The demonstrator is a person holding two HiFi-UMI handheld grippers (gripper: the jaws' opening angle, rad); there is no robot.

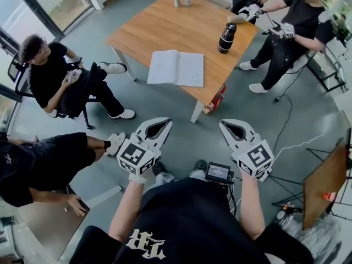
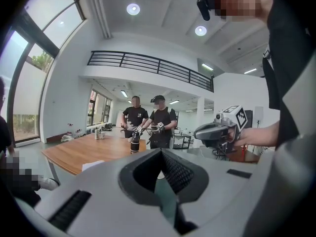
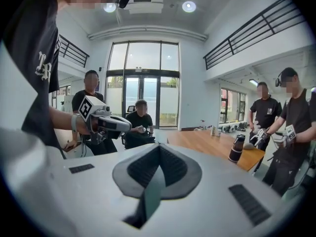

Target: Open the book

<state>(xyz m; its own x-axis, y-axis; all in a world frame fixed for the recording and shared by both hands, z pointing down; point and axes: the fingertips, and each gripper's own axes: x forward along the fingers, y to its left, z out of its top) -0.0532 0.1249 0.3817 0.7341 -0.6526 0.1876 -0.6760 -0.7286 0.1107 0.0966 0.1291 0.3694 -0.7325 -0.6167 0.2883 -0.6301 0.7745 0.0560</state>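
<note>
Book [image 1: 176, 67] lies open and flat on the wooden surface [image 1: 165, 26], white pages up, set toward the near long edge with its near right corner close to that edge. No print can be made out on the pages. Black bottle [image 1: 226, 38] stands upright near the surface's right edge, well apart from the book. Two small cans [image 1: 181, 0] stand at the far end. Surface has white legs, and something red [image 1: 218, 98] sits on the floor by the near corner leg. Floor [image 1: 192, 142] is grey. The room has tall glazed walls and, in both gripper views, a dark-railed mezzanine. Seated person [image 1: 60, 78] is off the surface's left side and two standing people [image 1: 297, 21] are at its far right corner. Left gripper [image 1: 164, 121] and right gripper [image 1: 224, 123] are held in the air over open floor, near each other, well short of the surface and touching nothing. Each has its jaws closed tip to tip with nothing between them. Each cube carries black-and-white square markers. The holder's black shirt [image 1: 181, 224] has white lettering, too distorted to read. A small screen [image 1: 218, 172] is lit at the holder's chest. A clear band of floor separates the grippers from the surface's near edge.
</note>
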